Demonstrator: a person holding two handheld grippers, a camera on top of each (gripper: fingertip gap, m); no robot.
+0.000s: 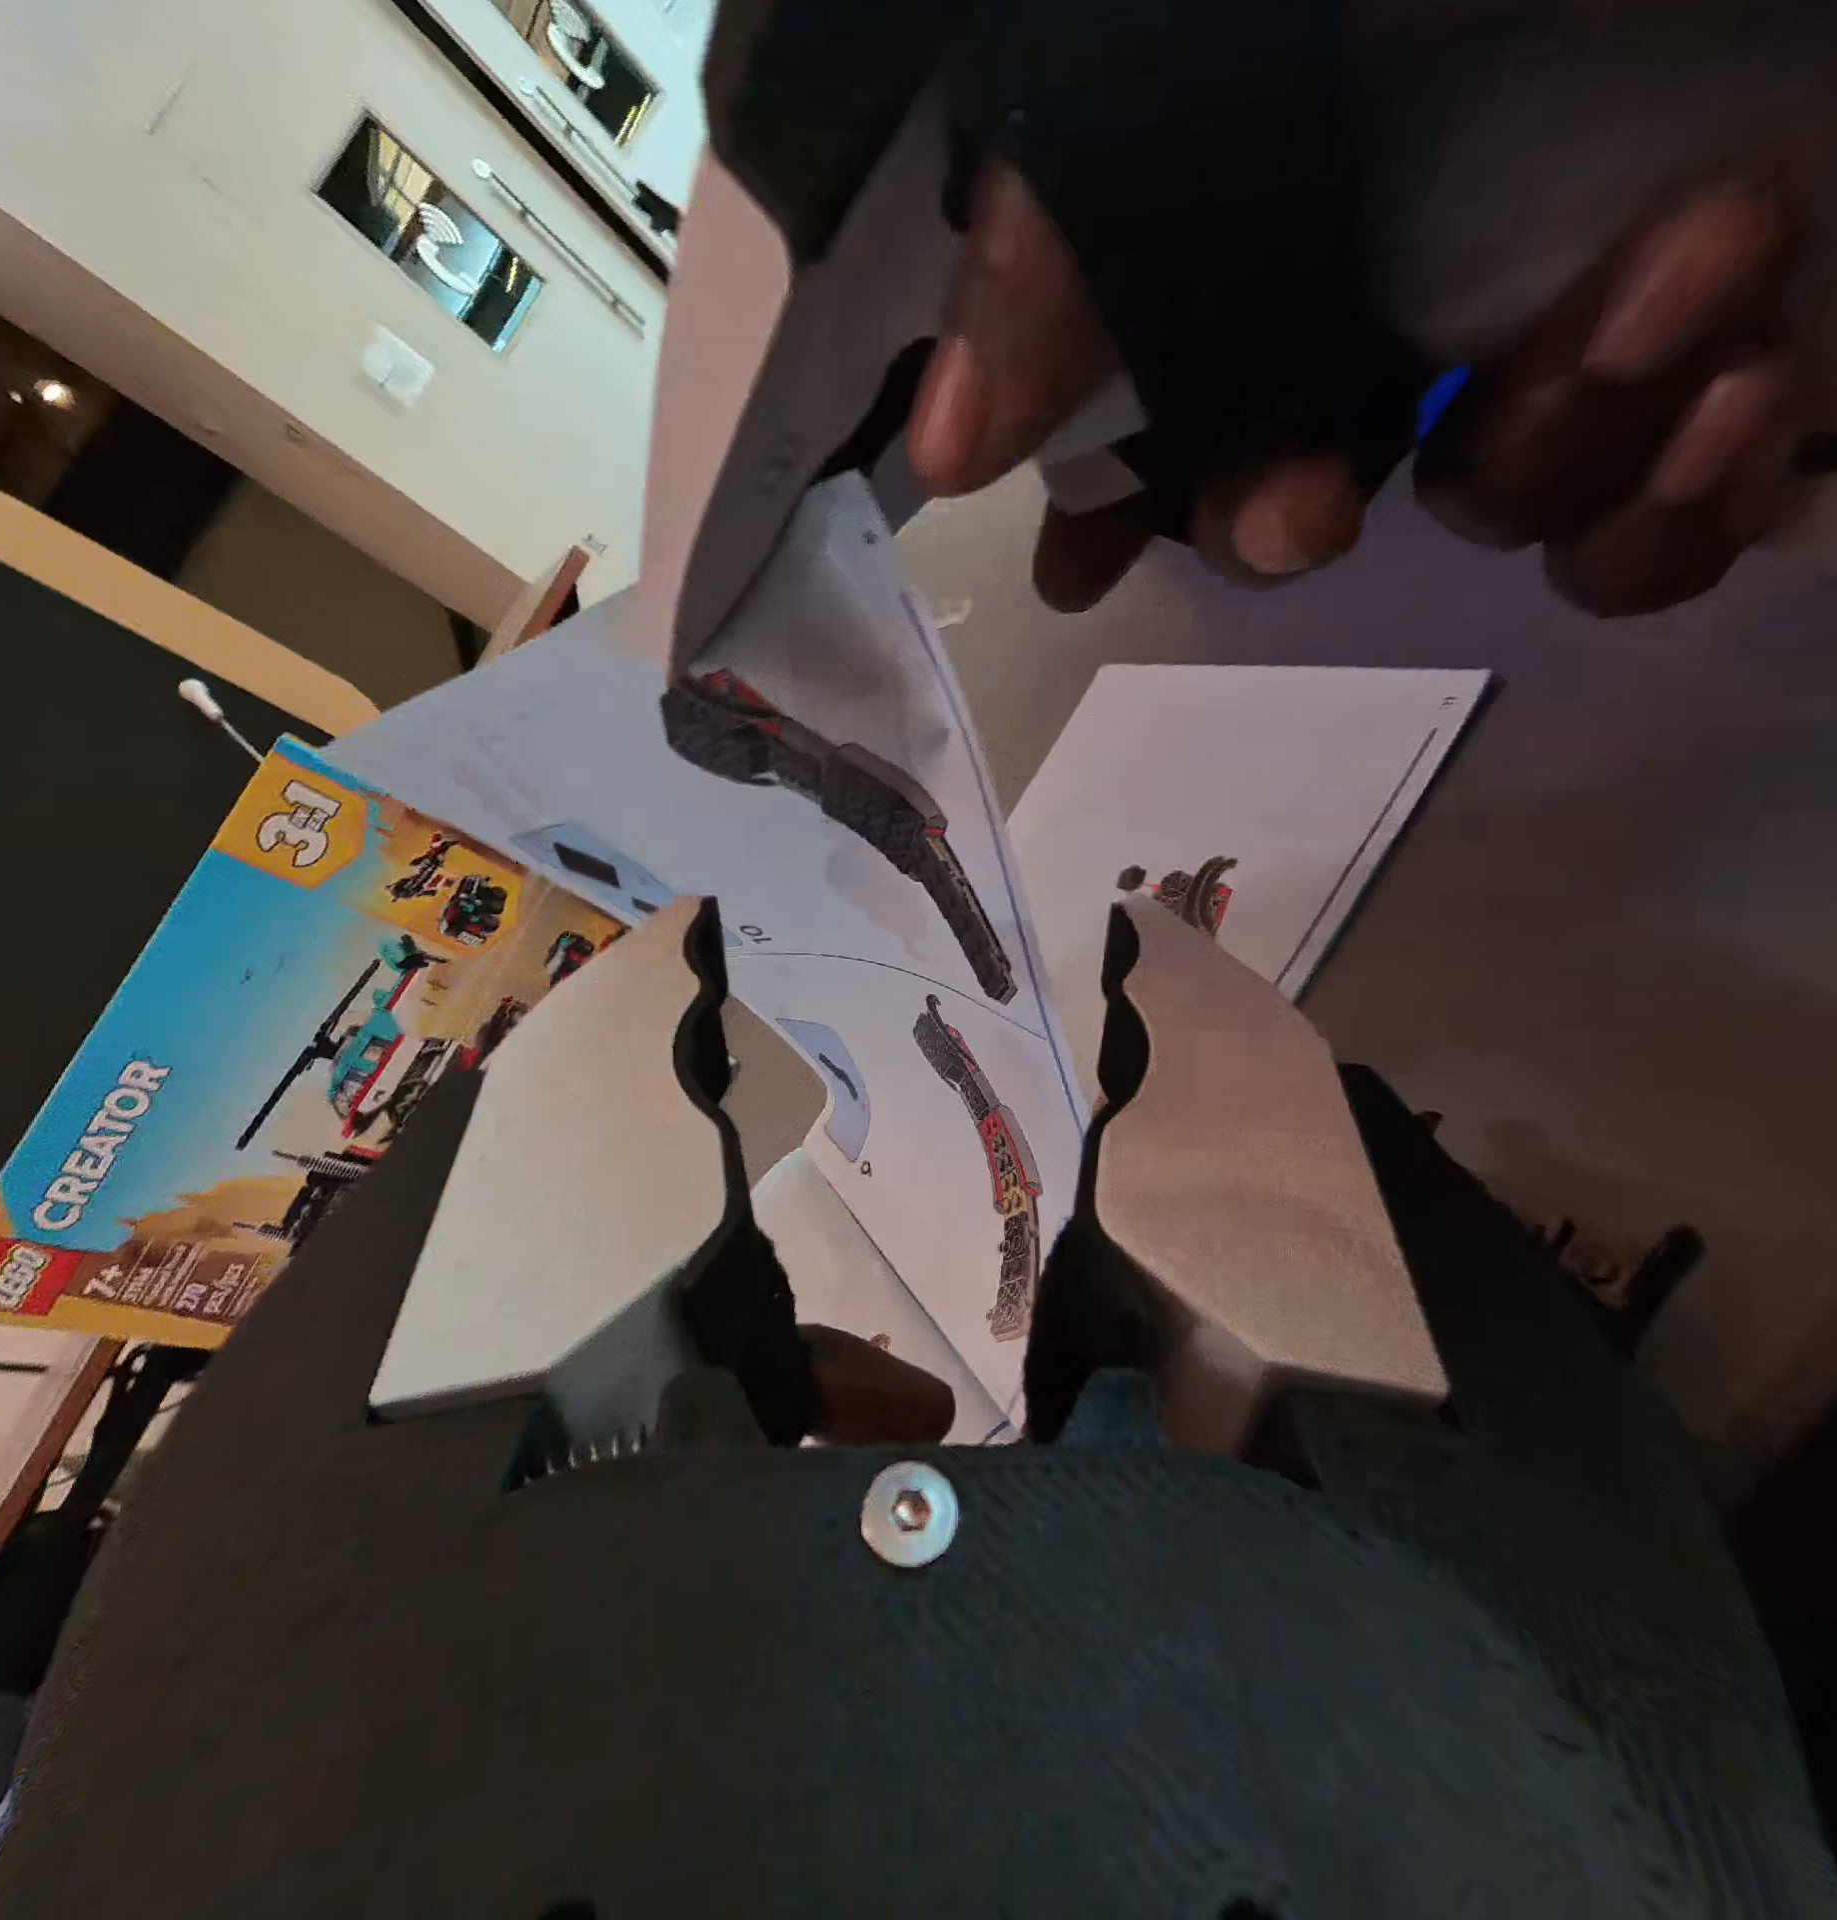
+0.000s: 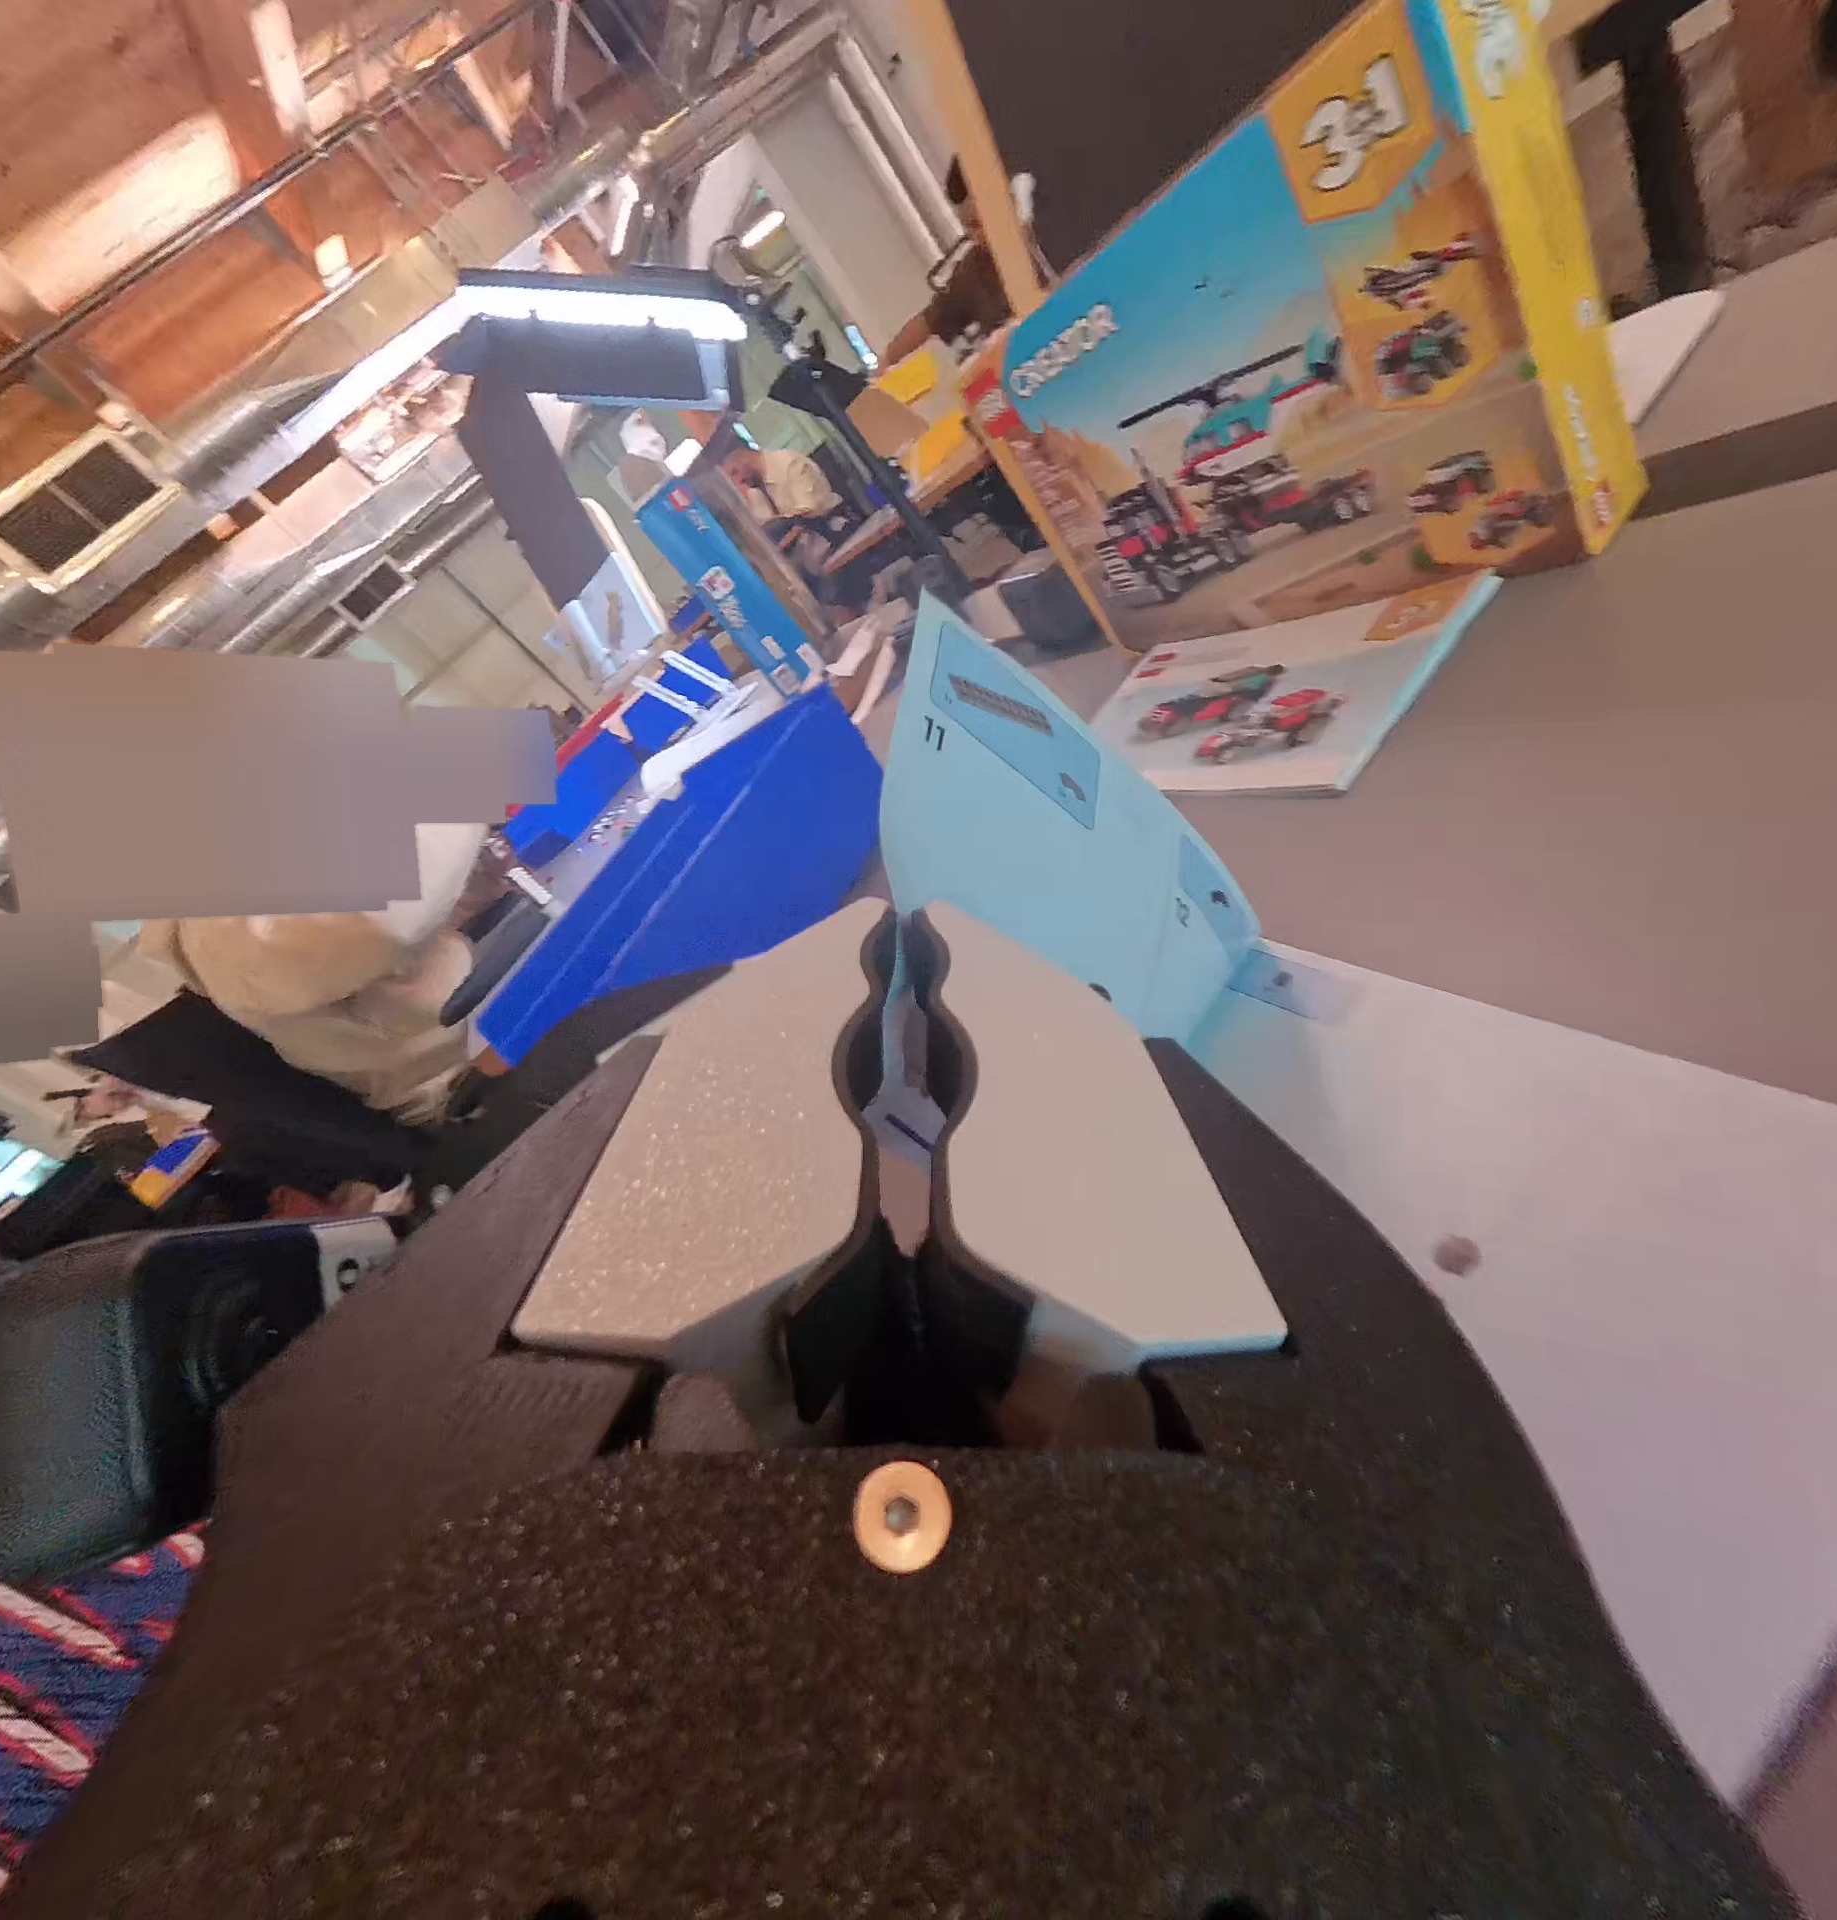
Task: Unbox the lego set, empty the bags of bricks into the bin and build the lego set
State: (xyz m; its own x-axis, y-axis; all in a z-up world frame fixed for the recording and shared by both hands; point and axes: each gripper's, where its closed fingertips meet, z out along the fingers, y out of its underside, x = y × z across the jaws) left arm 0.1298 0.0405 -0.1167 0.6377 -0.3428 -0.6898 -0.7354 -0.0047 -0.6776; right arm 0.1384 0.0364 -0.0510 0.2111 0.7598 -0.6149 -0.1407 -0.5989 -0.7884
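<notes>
Page [image 2: 1007, 831] of open booklet [image 1: 602, 790] standing lifted off table [image 2: 1620, 831]; we are pinching it in right gripper [image 2: 909, 920], fingers clamped on sheet. Left gripper [image 1: 909, 935] hovering above booklet, fingers apart, empty. Box [image 2: 1340, 395] beyond. Risk: hard pull tearing thin page at spine.

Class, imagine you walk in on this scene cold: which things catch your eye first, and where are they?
The right gripper is shut on a lifted page of the open instruction booklet. The bright lego box stands on the table behind it. The left gripper hangs open over the booklet.
</notes>
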